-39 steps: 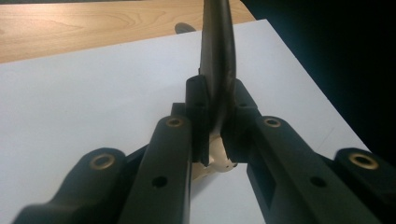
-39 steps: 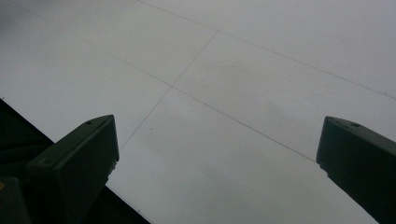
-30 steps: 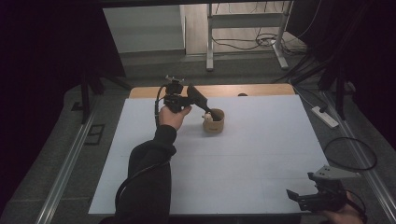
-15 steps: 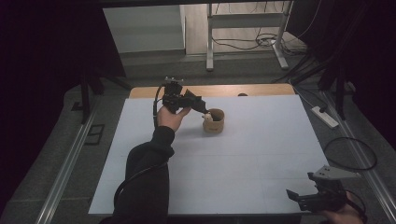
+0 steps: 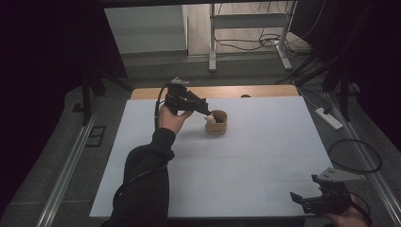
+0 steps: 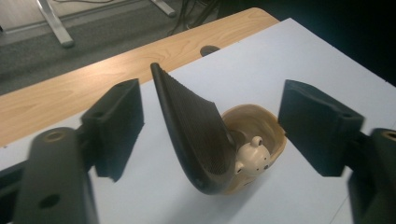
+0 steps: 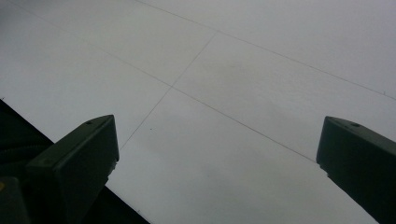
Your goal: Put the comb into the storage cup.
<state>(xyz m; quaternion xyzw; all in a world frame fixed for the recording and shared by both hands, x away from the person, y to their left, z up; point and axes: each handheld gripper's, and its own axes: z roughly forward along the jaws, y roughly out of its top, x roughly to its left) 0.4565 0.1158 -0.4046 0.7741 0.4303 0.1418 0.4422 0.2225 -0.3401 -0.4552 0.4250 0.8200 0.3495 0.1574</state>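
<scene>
Left gripper [image 6: 205,135], jaws spread wide after just opening, both pads clear of the black ribbed scoop [image 6: 196,135] standing between them; no grip on it now. Seen from above, left gripper [image 5: 204,111] poised just beside the tan cup [image 5: 216,122], toward the far middle of the white bench [image 5: 236,170]. Scoop resting with its rounded lower end in the cup [image 6: 259,140], leaning against the rim; long axis steeply tilted, narrow tip pointing up and away toward the wooden edge strip [image 6: 93,74]. Small cream figure [image 6: 252,158] with dot eyes tucked against the scoop's base, apparently inside the cup, though blur at the rim leaves that uncertain. Right gripper [image 7: 215,172] idle, jaws apart over bare bench with nothing between them; in the high view, right gripper [image 5: 321,201] well apart at the near right corner.

Step in hand, by judgement: release of the scoop into the cup. Best done by drawing straight back along the jaws' own line, keeping both pads off the leaning blade to avoid tipping scoop or cup.
</scene>
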